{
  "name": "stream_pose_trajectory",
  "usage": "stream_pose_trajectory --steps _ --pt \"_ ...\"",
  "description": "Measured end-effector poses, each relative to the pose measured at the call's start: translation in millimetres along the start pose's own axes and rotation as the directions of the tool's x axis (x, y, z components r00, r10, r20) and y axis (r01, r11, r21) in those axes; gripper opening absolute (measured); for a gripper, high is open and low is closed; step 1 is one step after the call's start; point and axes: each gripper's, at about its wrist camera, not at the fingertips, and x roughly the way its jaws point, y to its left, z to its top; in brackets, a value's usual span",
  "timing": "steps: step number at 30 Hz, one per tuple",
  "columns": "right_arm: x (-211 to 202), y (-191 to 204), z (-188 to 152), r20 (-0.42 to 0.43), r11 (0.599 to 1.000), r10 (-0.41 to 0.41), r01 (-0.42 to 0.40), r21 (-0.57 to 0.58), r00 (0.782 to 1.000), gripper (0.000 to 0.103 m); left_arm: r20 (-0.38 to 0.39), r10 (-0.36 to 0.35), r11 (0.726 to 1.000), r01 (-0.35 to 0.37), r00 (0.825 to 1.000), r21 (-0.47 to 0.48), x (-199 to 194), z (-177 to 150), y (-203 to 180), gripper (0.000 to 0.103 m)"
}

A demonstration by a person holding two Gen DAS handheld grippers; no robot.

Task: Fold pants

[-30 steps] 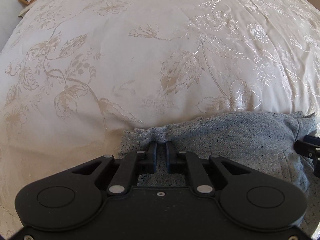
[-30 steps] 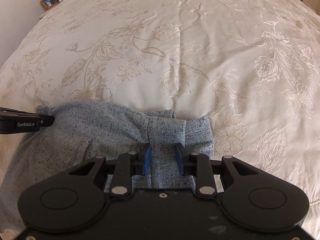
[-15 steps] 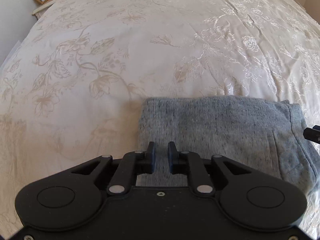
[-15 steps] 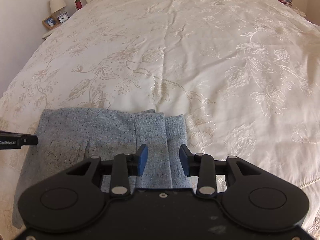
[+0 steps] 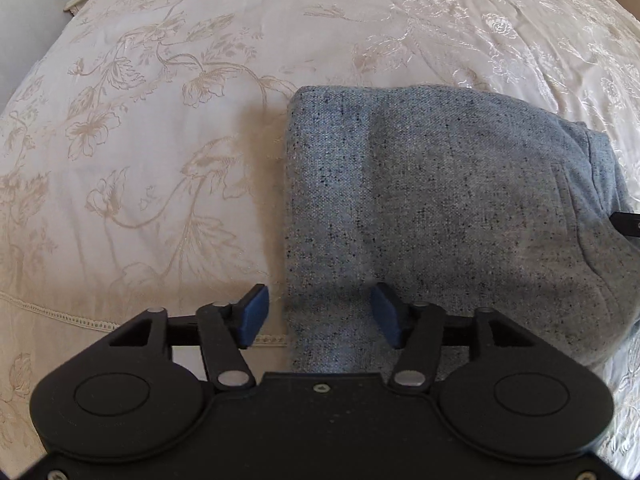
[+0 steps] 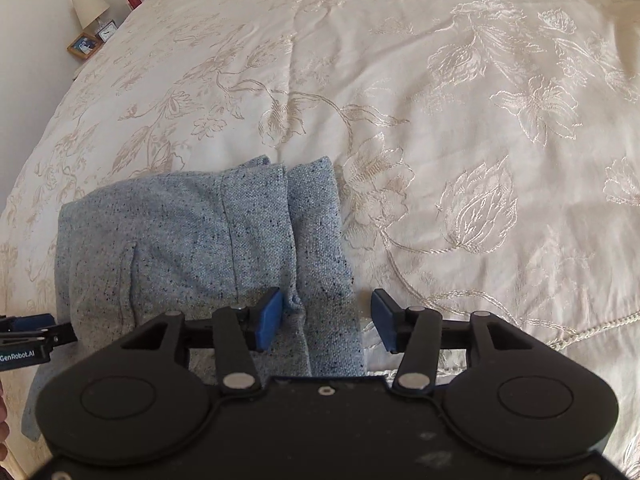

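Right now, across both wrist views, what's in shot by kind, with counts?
Pants: 1
Bedspread: 1
Grippers: 2, the left gripper and the right gripper, both open
Picture frame: 1
Lamp: 1
Clock: 1
Total: 7

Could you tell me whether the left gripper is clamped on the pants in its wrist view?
No, the left gripper stands open, its blue pads spread wide apart over the near edge of the folded grey pants without pinching the cloth.

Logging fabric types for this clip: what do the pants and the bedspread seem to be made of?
Pants: likely a soft, matte knit, heathered blue-grey with dark flecks. Bedspread: cream woven cloth with a satin-like sheen; the raised floral pattern catches light, so probably embroidery or jacquard.
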Motion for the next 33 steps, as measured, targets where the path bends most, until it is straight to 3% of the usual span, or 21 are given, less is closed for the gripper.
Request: stream_pose_trajectory --steps 4,6,9,16,20,26,27,29,31,32,33 --pt "6.2 -1.8 -0.2 0.008 1.000 0.004 -0.004 0.015 1.000 0.057 0.000 -0.004 0.997 0.004 1.000 -0.073 11.3 -1.5 15.3 0.095" --pt "9.3 -1.6 0.6 0.013 1.000 0.004 -0.004 0.013 1.000 0.058 -0.019 -0.035 0.991 0.032 0.999 -0.133 17.9 -2.1 27.2 0.102" --pt "9.7 -0.5 2.4 0.015 1.000 0.002 -0.002 0.007 1.000 0.060 -0.034 -0.085 0.980 0.077 0.996 -0.185 23.5 -0.9 37.2 0.103" --pt "17.0 -1.2 11.4 0.006 1.000 0.006 -0.006 0.029 1.000 0.062 -0.038 -0.046 0.987 0.040 0.998 -0.157 22.1 7.7 24.9 0.101" --pt "15.9 -4.3 9.8 0.025 0.997 0.017 -0.018 0.070 1.000 0.063 -0.055 -0.086 0.978 0.074 0.995 -0.193 22.5 15.1 27.4 0.098" --pt "13.6 -9.4 8.0 0.030 0.996 0.056 -0.058 0.075 0.998 0.063 -0.041 -0.125 0.978 0.116 0.991 -0.175 25.2 27.7 21.7 0.097" --pt "13.3 -9.9 8.7 0.023 0.995 0.058 -0.059 0.079 0.998 0.061 -0.039 -0.125 0.977 0.116 0.991 -0.176 24.1 28.6 18.5 0.094" --pt "10.8 -9.7 10.3 0.014 0.995 0.063 -0.064 0.080 0.998 0.057 -0.021 -0.165 0.970 0.159 0.986 -0.181 19.6 28.8 17.4 0.072" --pt "7.9 -6.5 12.0 0.003 0.994 0.092 -0.092 0.057 0.996 0.019 -0.014 -0.202 0.962 0.195 0.979 -0.190 13.5 28.1 14.2 0.051" --pt "4.5 -2.8 12.8 0.003 0.995 0.091 -0.091 0.047 0.996 0.018 -0.009 -0.180 0.967 0.176 0.984 -0.182 10.6 28.1 11.7 0.045" --pt "0.8 0.9 13.3 0.011 0.996 0.083 -0.083 0.038 0.997 0.016 -0.005 -0.156 0.975 0.153 0.988 -0.163 6.2 28.6 6.8 0.031"
